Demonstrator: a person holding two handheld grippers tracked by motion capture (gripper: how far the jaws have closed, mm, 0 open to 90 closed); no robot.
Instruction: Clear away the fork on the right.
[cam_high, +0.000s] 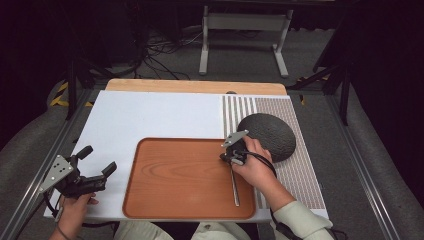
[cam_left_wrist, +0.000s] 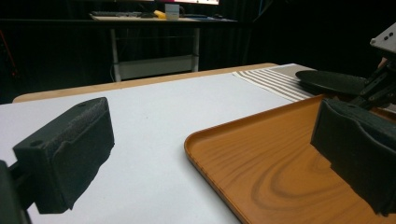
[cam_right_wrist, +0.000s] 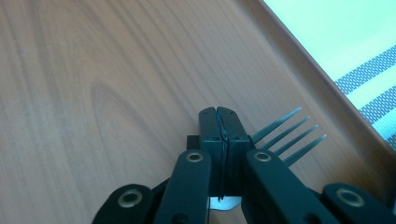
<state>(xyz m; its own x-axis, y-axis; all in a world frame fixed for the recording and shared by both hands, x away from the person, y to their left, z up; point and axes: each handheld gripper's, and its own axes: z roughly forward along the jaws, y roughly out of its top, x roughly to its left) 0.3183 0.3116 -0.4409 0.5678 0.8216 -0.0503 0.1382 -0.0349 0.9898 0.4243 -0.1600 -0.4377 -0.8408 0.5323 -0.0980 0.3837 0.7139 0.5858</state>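
Note:
A metal fork (cam_high: 234, 189) lies along the right side of a brown wooden tray (cam_high: 185, 175), handle toward the person. My right gripper (cam_high: 231, 159) points down at the fork's upper end. In the right gripper view its jaws (cam_right_wrist: 218, 114) are pressed together just above the tray's floor (cam_right_wrist: 93, 93), with the fork's tines (cam_right_wrist: 289, 135) sticking out to their right and a bit of metal showing between them lower down. My left gripper (cam_high: 97, 160) rests on the white mat (cam_high: 150, 115) left of the tray, its pads (cam_left_wrist: 70, 158) wide apart with nothing between them.
A dark textured upturned bowl (cam_high: 270, 135) sits on a striped placemat (cam_high: 300, 170) just right of the tray, close behind the right hand. The table's wooden far edge (cam_high: 195, 86) lies beyond the mat. A white frame stands on the floor behind.

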